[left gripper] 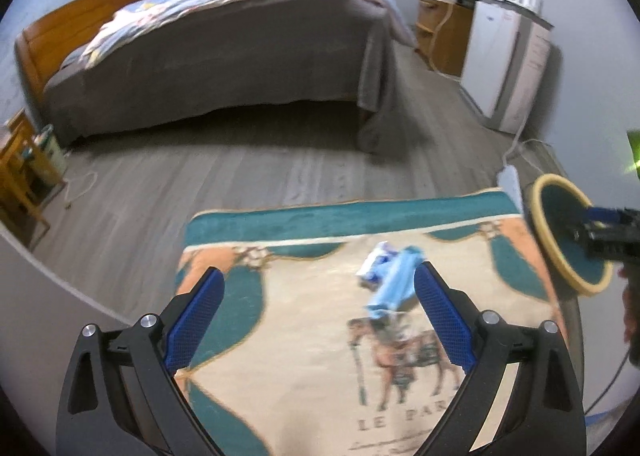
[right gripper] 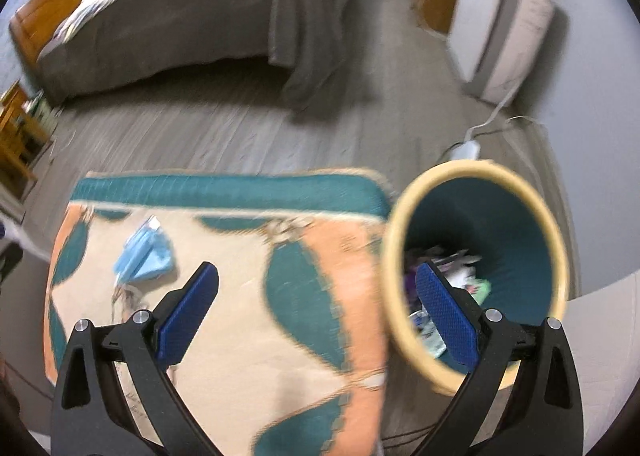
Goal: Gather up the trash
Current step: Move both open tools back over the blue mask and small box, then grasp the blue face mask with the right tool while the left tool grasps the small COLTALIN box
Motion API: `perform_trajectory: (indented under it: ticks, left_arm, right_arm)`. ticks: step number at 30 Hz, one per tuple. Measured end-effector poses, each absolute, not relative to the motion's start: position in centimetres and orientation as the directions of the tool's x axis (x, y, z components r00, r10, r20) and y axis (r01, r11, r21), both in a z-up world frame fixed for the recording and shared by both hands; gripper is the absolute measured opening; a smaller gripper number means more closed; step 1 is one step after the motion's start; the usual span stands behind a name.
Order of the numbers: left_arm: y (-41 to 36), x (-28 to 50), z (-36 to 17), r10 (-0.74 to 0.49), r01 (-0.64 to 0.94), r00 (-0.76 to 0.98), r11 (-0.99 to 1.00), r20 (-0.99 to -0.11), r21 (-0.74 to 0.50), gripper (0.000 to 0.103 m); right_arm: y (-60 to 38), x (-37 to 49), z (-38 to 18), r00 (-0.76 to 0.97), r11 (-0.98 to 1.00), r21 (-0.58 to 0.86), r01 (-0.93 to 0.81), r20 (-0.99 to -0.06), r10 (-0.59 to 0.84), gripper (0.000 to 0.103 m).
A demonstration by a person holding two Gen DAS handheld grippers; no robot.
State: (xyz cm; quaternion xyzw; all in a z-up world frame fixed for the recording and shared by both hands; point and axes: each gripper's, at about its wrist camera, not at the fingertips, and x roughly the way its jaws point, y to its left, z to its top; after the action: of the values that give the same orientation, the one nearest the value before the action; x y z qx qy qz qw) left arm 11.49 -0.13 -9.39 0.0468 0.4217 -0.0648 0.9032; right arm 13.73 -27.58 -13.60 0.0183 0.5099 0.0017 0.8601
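The left gripper hung over the cream, teal and orange patterned rug, its blue-padded fingers spread about as wide as they go and still parting, gripping nothing. The light blue folded face mask lay flat on the rug, seen in the gap close against the right-hand pad; contact could not be established from the blurred left wrist view. The mask's long axis ran from the near part of the rug toward its far teal border, leaning slightly toward the bin side. A small white and blue crumpled wrapper lay against the mask's far end.

The right gripper was likewise wide apart and empty, one finger over the rug, the other in front of the mouth of the round teal waste bin with a cream rim. The bin stood just off the rug's right edge and held mixed paper and wrapper litter.

Beyond the rug lay grey wood-effect flooring, then a bed with a grey cover, and a white cabinet to the right of the bed.
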Motion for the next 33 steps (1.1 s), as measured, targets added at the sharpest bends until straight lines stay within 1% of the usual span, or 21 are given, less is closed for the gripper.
perform_trajectory:
  ticks: [3, 5, 8, 11, 20, 27, 29, 30, 31, 33]
  left_arm:
    - [1.0, 12.6, -10.9, -0.066, 0.138, 0.602, 0.99, -0.796, 0.022, 0.095]
    - [1.4, 13.2, -11.7, -0.045, 0.135, 0.589, 0.99, -0.807, 0.044, 0.095]
    - [1.7, 13.9, -12.8, -0.032, 0.153, 0.574, 0.986, -0.818, 0.069, 0.095]
    - [2.1, 14.5, -13.6, -0.036, 0.161, 0.558, 0.985, -0.829, 0.065, 0.095]
    - [3.3, 16.3, -14.8, -0.039, 0.147, 0.54, 0.988, -0.84, 0.048, 0.095]
    - [3.4, 17.3, -15.3, -0.024, 0.166, 0.54, 0.983, -0.842, 0.078, 0.095]
    - [3.5, 17.5, -15.5, -0.025, 0.165, 0.535, 0.983, -0.845, 0.076, 0.095]
    - [3.6, 17.6, -15.6, -0.024, 0.165, 0.532, 0.983, -0.846, 0.075, 0.095]
    - [3.6, 17.8, -15.7, -0.024, 0.164, 0.531, 0.984, -0.847, 0.075, 0.095]
    - [3.6, 18.0, -15.8, -0.025, 0.162, 0.528, 0.984, -0.849, 0.072, 0.095]
  right_arm:
    - [-25.1, 14.2, -15.0, 0.449, 1.0, 0.013, -0.025, -0.893, 0.023, 0.097]
    - [-23.5, 14.5, -16.0, 0.426, 0.999, 0.006, -0.05, -0.905, 0.027, 0.097]
    - [-21.4, 15.3, -16.9, 0.404, 0.997, 0.006, -0.083, -0.914, 0.039, 0.097]
    - [-19.7, 16.2, -17.4, 0.402, 0.994, 0.012, -0.104, -0.914, 0.053, 0.097]
    - [-14.6, 18.6, -19.6, 0.364, 0.99, 0.041, -0.138, -0.927, 0.089, 0.097]
    - [-12.5, 19.7, -21.3, 0.333, 0.986, 0.068, -0.154, -0.936, 0.117, 0.097]
    - [-12.3, 19.9, -21.7, 0.322, 0.985, 0.086, -0.151, -0.938, 0.131, 0.096]
    - [-12.3, 20.0, -22.0, 0.304, 0.982, 0.111, -0.151, -0.94, 0.153, 0.087]
    - [-12.3, 19.9, -22.2, 0.29, 0.98, 0.128, -0.152, -0.942, 0.168, 0.073]
    - [-12.5, 19.9, -22.4, 0.272, 0.975, 0.162, -0.15, -0.942, 0.198, 0.054]
